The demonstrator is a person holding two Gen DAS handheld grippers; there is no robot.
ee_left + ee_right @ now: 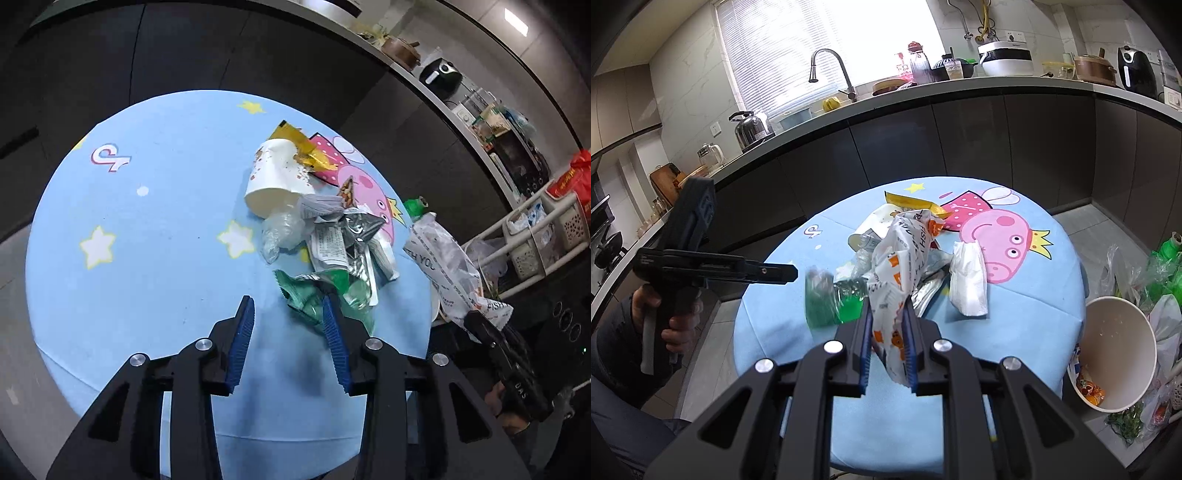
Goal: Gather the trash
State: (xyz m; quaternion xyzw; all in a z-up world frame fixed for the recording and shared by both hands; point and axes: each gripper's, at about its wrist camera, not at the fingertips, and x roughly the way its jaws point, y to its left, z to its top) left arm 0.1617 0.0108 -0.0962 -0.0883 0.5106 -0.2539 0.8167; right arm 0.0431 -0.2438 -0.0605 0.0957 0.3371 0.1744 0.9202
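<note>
On one round blue tabletop (147, 258), one tipped white paper cup (275, 177), one green wrapper (314, 295) beside the open left hand-held gripper (288, 314); right hand-held gripper (886, 325) clamped on one white-orange wrapper (905, 258).

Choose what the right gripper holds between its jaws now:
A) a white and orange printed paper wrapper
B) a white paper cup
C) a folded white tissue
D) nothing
A: in the right wrist view the right gripper is shut on the white and orange printed paper wrapper, raised above the blue round table.
</note>
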